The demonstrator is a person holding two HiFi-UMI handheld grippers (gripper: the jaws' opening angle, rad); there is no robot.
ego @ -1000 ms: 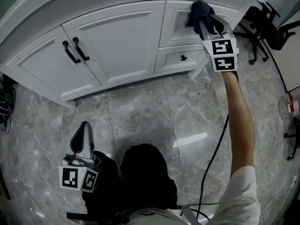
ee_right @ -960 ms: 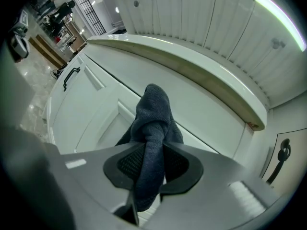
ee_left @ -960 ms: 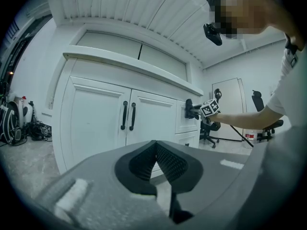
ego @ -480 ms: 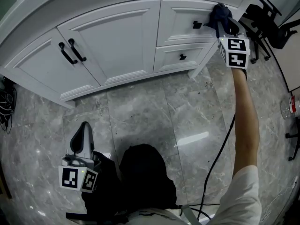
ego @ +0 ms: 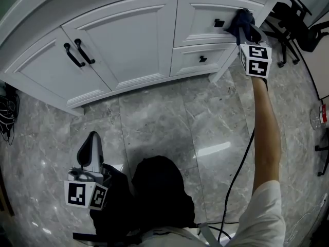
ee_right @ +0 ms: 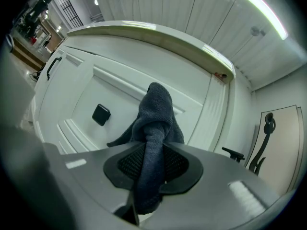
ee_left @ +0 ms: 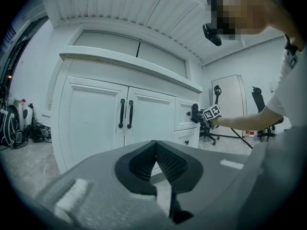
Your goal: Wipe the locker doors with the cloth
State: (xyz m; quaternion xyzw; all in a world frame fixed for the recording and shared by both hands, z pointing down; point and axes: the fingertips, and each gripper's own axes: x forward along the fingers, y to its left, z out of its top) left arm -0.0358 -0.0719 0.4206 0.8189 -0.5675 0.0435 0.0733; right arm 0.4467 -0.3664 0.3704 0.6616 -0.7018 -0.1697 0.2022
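Reaching forward with a bare right arm (ego: 267, 133), a person holds the right gripper (ego: 245, 29) up to a white cabinet (ego: 128, 40), seen from above by the head camera. The right gripper's jaws are pinched on a dark blue-grey cloth (ego: 241, 18). In the right gripper view the cloth (ee_right: 156, 114) runs as a thick fold between the two ribbed pads of the right gripper (ee_right: 153, 163), with its bunched end sticking out past the tips. That bunched end sits at the front of the upper drawer (ego: 205, 15), near the drawer's right edge and just to the right of its black square knob (ego: 219, 23). The knob (ee_right: 101, 114) shows clear of the cloth.

Below it is a lower drawer (ego: 198, 60) with a smaller black knob. To the left, the cabinet's double doors (ego: 103, 50) are closed, each with a black bar handle (ego: 73, 55) beside the centre seam, well apart from the cloth.

The left gripper (ego: 92, 143) hangs low near the person's body over the grey marble floor (ego: 154, 117), pointing toward the cabinet. Its jaws are pressed together with nothing between them (ee_left: 156, 163).

A black cable (ego: 234, 181) trails across the floor, and a black office chair (ego: 300, 27) stands to the right of the cabinet
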